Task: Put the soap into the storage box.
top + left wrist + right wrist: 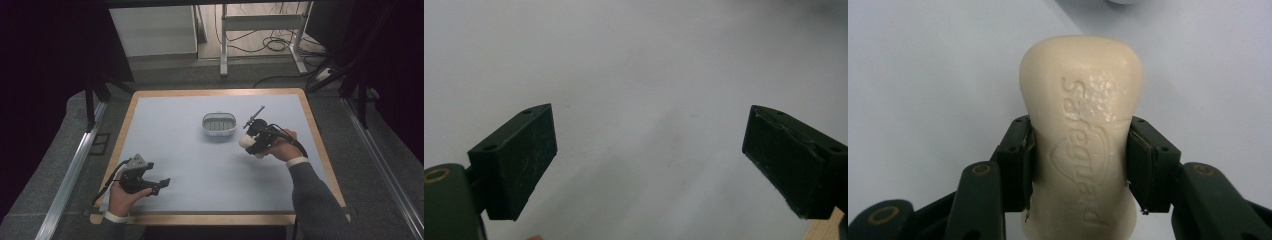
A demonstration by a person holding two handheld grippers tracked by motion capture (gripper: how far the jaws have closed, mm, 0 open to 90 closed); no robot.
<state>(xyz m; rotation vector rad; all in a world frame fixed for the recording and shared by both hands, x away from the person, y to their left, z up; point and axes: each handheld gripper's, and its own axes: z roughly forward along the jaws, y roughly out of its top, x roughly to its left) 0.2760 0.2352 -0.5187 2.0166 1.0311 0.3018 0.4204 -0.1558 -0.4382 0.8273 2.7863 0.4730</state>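
Holding a cream bar of soap (1080,140) by its waist, the right gripper (251,141) has its fingers (1017,165) pressed in on both long sides, so the pick-up looks done; in the high view the bar sits raised off the desk (200,165), at about four o'clock from the white soap dish (218,124) and near it but not touching; the dish lies just past the desk's middle toward twelve o'clock, and nothing lies on its ribbed tray; what seems left, judging by how things lie, is to carry the bar over, lower it onto the ribs and let go; the left gripper (161,183) rests down at seven o'clock, well apart from the rest, its fingers (519,157) spread wide with only bare desk between them; counted: one soap bar, one dish, two grippers.
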